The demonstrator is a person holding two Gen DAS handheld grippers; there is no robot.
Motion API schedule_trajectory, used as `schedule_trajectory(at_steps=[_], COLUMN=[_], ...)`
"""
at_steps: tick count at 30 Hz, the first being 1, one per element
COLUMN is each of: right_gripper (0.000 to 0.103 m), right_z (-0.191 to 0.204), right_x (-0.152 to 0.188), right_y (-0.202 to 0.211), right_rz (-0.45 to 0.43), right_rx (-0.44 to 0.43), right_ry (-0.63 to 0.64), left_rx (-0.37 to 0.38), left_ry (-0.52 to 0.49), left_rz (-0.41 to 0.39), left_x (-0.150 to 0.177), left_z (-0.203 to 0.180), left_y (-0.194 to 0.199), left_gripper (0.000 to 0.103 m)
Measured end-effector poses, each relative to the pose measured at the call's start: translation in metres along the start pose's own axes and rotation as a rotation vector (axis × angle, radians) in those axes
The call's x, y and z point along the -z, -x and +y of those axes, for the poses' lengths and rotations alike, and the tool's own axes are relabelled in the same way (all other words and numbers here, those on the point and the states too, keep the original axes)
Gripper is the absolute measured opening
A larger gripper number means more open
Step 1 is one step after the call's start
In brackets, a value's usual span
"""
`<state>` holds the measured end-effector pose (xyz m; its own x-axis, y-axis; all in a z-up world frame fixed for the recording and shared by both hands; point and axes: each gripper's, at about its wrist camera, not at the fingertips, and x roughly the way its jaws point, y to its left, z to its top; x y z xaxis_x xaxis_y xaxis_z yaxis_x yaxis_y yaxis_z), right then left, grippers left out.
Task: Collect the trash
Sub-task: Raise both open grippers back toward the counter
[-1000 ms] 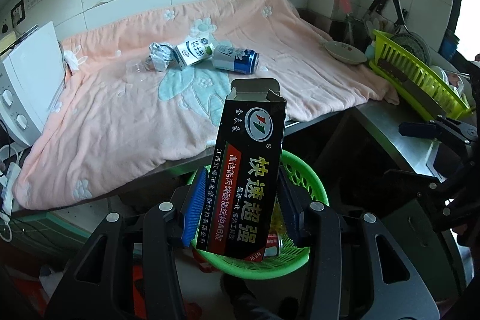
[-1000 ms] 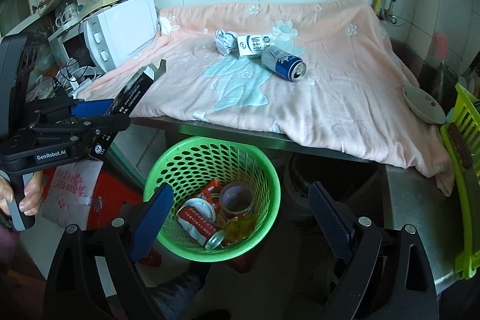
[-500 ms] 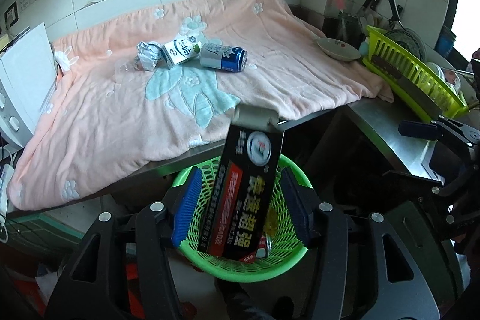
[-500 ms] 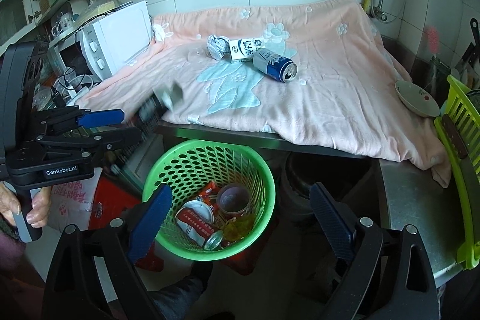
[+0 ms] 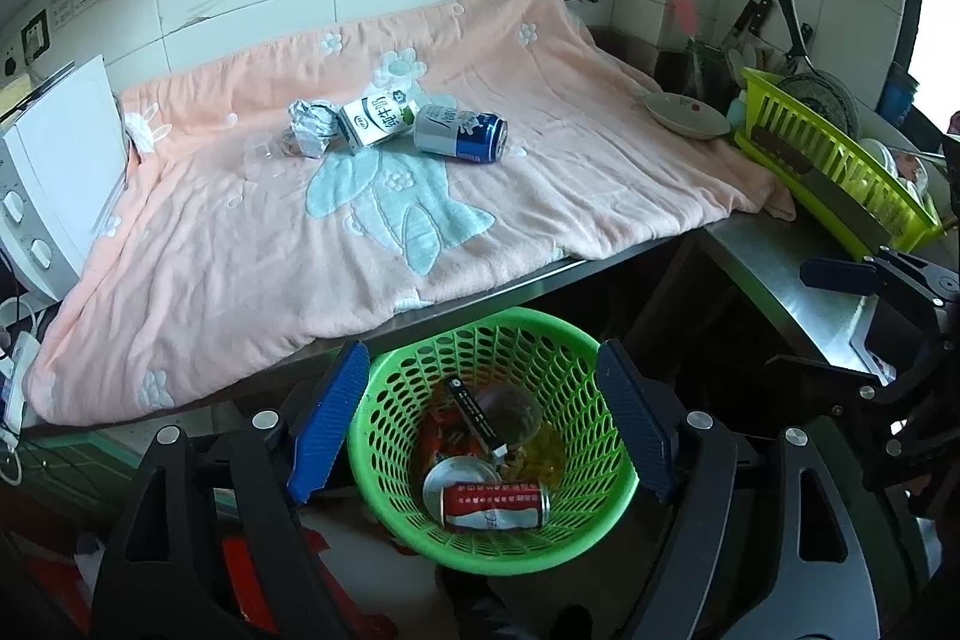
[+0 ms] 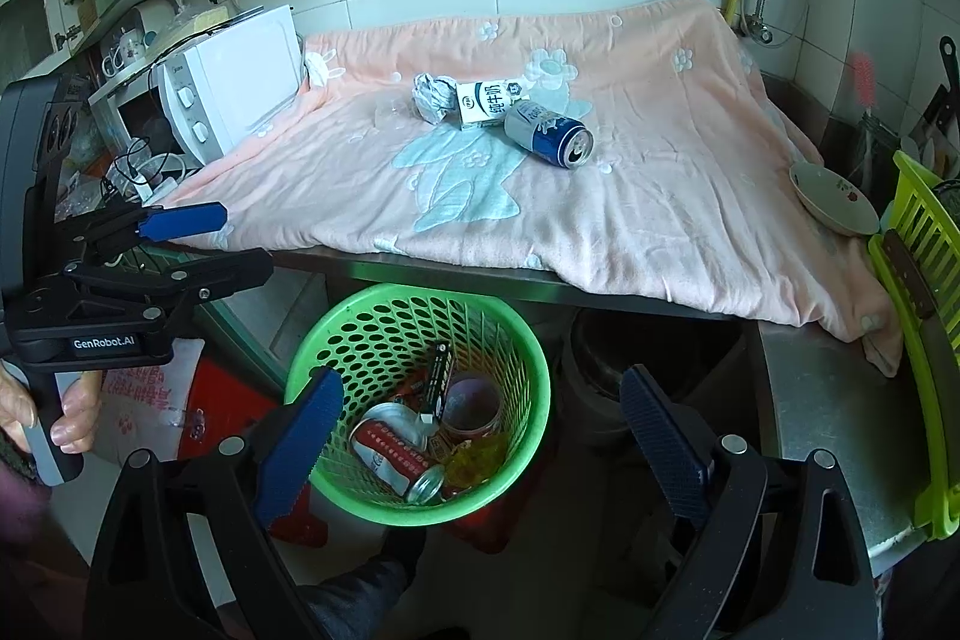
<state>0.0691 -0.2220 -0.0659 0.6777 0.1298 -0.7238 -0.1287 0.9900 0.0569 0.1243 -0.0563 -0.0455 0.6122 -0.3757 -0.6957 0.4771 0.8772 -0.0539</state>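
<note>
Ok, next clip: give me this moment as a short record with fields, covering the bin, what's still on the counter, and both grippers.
bin: green basket on the floor below the counter edge
in bin: black carton, red can, clear cup, wrappers
left on blanket: foil ball, milk carton, blue can, clear plastic cup
left gripper: over the bin, fingers opening, nothing between them
right gripper: open, empty, also over the bin
</note>
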Motion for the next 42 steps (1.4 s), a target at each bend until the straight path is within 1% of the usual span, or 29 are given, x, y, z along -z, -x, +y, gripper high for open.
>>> schedule_trajectory(at_steps=[11,16,26,34,38,42], right_gripper=[0.091,0.091,0.091,0.091,0.091,0.091], right_z=[-0.001,-0.003,-0.007,-0.015,-0.020,-0.022], right_x=[-0.013,-0.020,-0.039,-0.066,-0.084,-0.105], right_y=[-0.010,-0.017,-0.035,-0.058,-0.074,-0.095], right_rz=[0.005,0.006,0.014,0.026,0.038,0.056], right_rx=[0.008,0.010,0.008,0.021,0.026,0.047], right_ry=[0.017,0.024,0.037,0.056,0.065,0.104], left_rx=[-0.037,-0.051,-0.070,-0.089,-0.100,-0.112], left_ry=[0.059,0.071,0.089,0.104,0.108,0.108], left_rz=[-0.006,-0.001,0.003,0.005,0.009,0.014], left_x=[-0.004,-0.006,-0.014,-0.027,-0.034,-0.044], left_z=[0.026,0.033,0.049,0.068,0.080,0.094], left_y=[0.001,-0.002,-0.010,-0.021,-0.029,-0.040], left_gripper=[0.081,0.083,0.083,0.083,0.083,0.083])
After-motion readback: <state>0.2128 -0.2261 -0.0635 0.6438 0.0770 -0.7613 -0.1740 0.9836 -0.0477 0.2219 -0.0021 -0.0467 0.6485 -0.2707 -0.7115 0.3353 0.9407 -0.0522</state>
